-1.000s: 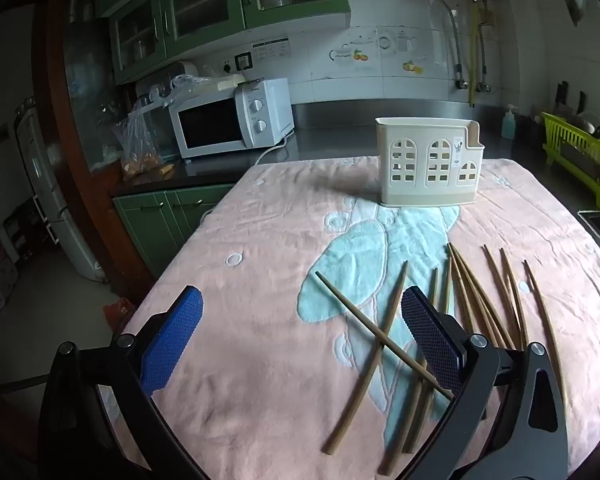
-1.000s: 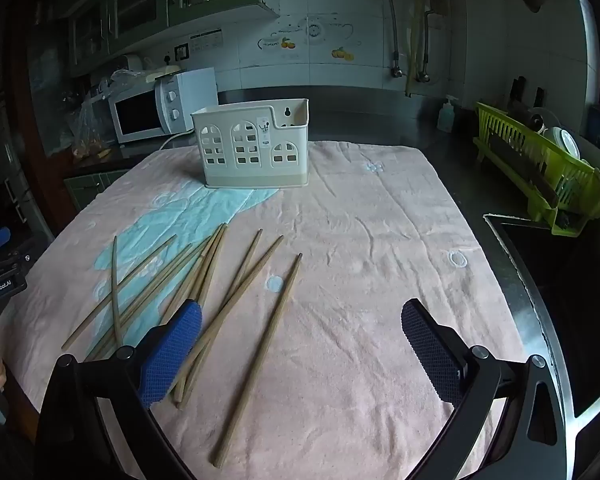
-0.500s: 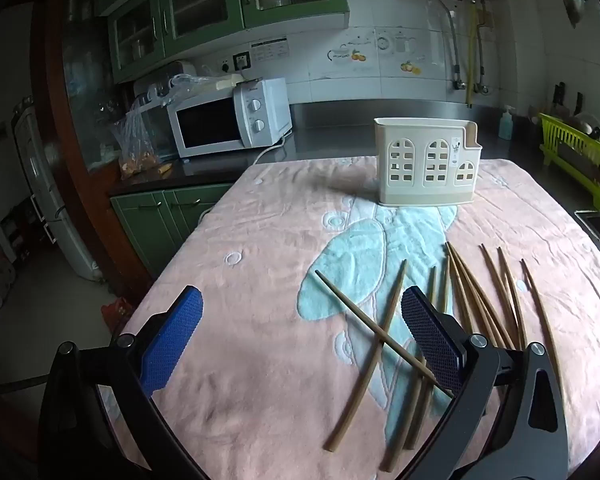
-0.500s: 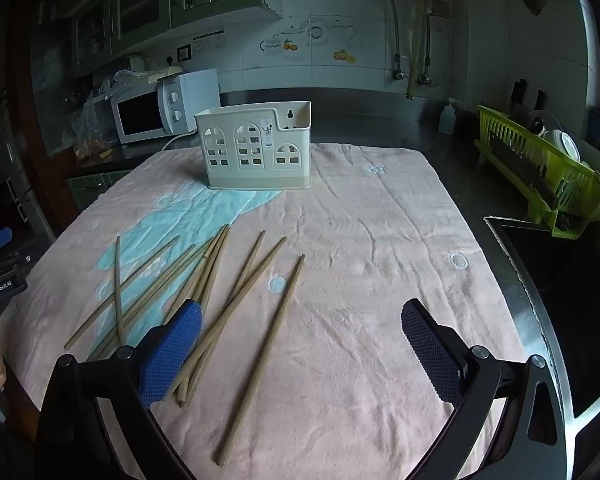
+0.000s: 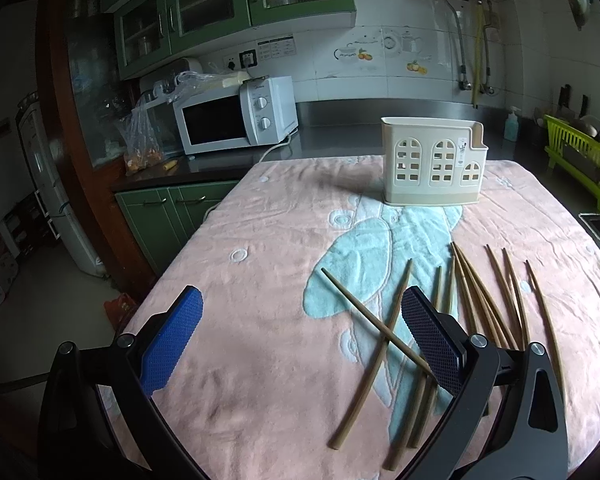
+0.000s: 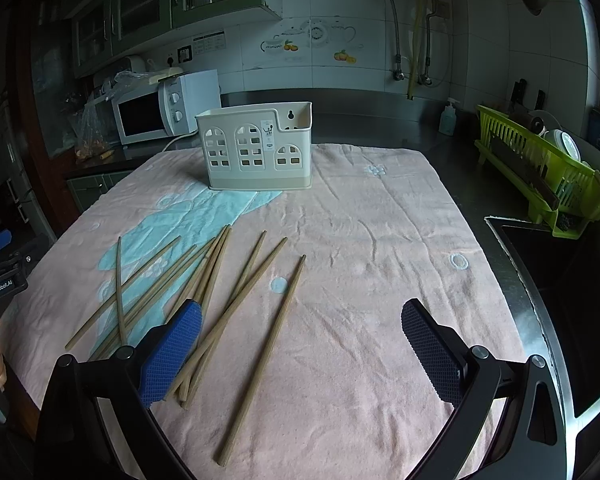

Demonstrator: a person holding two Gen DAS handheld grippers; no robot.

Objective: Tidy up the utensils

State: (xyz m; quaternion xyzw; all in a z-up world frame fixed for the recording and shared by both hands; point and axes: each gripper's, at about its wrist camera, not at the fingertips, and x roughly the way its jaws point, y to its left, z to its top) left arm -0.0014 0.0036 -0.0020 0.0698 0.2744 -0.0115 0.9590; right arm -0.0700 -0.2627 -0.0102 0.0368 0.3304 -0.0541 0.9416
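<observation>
Left gripper [image 5: 300, 344]: hovered low over the worktop's pink towel [image 5: 260, 360], fingers [image 5: 172, 340] spread wide, gripping nothing.
Chopsticks [image 6: 260, 320]: lay loose and scattered on the towel, some crossing.
Holder [image 6: 256, 146]: stood upright at the towel's far side, well apart from the chopsticks.
Right gripper [image 6: 300, 344]: hung level above the chopsticks, fingers wide apart, empty.
Change: both views sat almost as half a second before; the holder appeared slightly nearer.
</observation>
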